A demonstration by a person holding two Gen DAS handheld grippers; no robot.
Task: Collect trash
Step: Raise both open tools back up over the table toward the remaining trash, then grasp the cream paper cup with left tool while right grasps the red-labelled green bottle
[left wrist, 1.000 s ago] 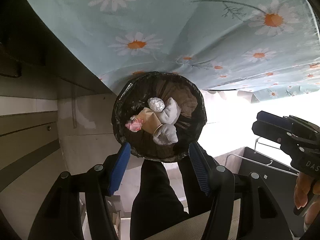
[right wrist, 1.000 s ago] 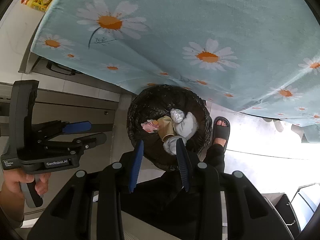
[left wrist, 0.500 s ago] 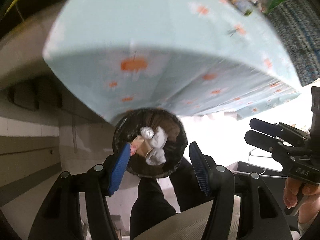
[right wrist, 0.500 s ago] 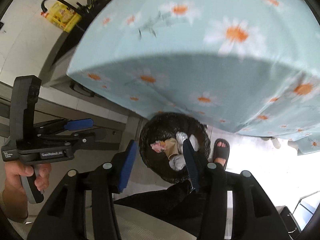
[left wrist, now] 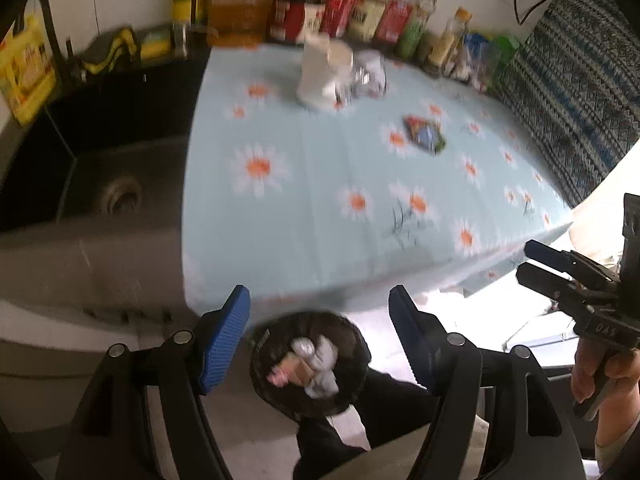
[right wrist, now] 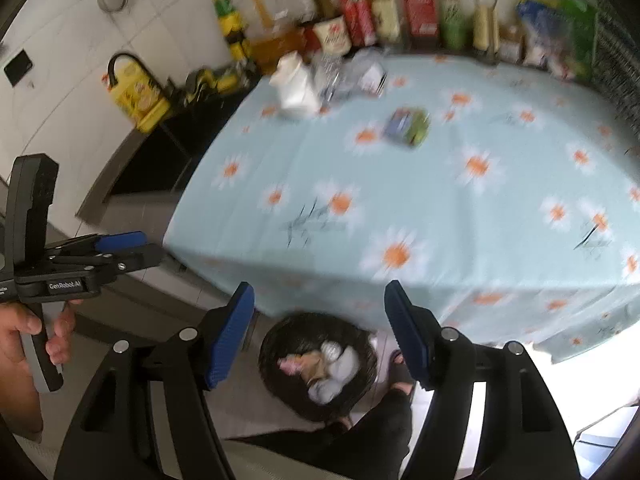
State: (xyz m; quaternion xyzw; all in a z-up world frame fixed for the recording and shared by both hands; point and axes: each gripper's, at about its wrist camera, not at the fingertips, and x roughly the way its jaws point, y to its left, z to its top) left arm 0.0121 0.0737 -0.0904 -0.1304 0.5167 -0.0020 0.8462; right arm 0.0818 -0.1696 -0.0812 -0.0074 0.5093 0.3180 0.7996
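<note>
both grippers, left and right, were empty, jaws opening, above the bin already holding crumpled trash. judged between pickups; next target likely the wrapper on the table, needing a reach forward.

Right gripper jaws opening, nothing between the blue pads, pointing down over the black-lined trash bin on the floor. Inside the bin: white crumpled tissues, a brown paper piece and something pink. Just above the bin hangs the edge of the daisy tablecloth; a green-blue wrapper lies farther up on it. Left of the bin, the left gripper is held in a hand.
</note>
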